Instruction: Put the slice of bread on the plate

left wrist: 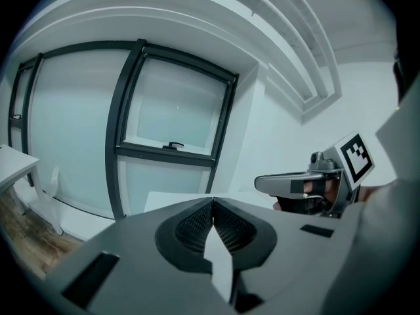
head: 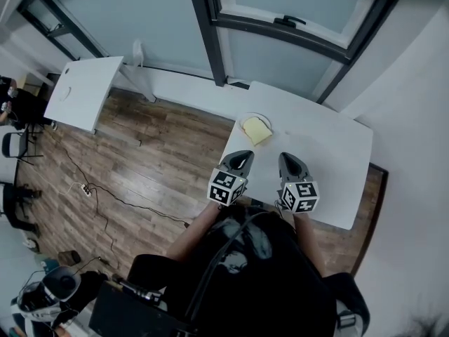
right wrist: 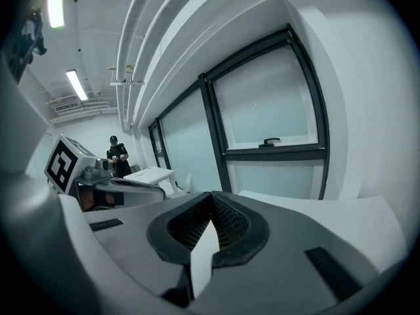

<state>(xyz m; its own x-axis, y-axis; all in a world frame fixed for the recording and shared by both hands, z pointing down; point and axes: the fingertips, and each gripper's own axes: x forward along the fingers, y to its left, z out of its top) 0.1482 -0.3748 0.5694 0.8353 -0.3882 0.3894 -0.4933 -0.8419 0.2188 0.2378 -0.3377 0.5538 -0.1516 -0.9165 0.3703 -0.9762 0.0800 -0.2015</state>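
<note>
Nearest to us, we hold both tools side by side over the near edge of the white table (head: 330,153). They point away from us toward its far side. The left gripper (left wrist: 212,202) has its jaws pressed together, and the ribbed pads meet at the tips with nothing between them. The right gripper (right wrist: 211,195) is just to its right, apart from it. Its jaws are likewise pressed together on nothing.

Farther out, near the table's far left edge, the slice of bread (head: 257,129) lies flat on the plate (head: 245,118). It is beyond the tips of both tools, touching neither, and a little closer to the left one.

Left of the table we see a wooden floor (head: 140,167), and beyond it, farther left, a second white table (head: 84,90). Along the far side of the room runs a dark-framed window (head: 280,27). Its handle shows in both gripper views above the closed jaws.
</note>
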